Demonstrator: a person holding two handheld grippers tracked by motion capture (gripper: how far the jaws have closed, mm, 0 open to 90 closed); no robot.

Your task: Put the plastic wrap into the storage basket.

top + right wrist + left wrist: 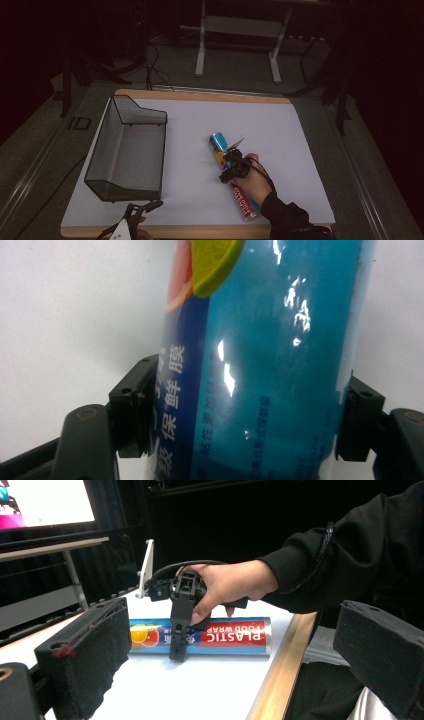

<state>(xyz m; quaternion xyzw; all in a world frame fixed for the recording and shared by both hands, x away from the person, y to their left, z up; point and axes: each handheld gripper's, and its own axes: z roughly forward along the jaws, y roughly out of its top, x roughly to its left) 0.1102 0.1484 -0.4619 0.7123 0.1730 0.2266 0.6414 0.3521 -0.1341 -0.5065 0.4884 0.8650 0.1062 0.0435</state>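
Glossy blue-and-red food wrap tube (pixel 236 181), lying flat

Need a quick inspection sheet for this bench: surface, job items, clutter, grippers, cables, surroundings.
Surface: white sheet on a wood-edged table, flat and unmarked.
Job's things: plastic food wrap roll lies flat right of centre; black mesh basket stands at the left, nothing seen inside it.
Clutter: nothing seen.
Grippers: right hand-held gripper is set across the roll's middle, with both pads against its sides in the right gripper view. Left hand-held gripper sits at the near edge by the basket, jaws apart and nothing between them.
Cables: black cable loops over the right hand; more cables lie on the floor beyond.
Surroundings: dark room, a white metal frame behind the table.
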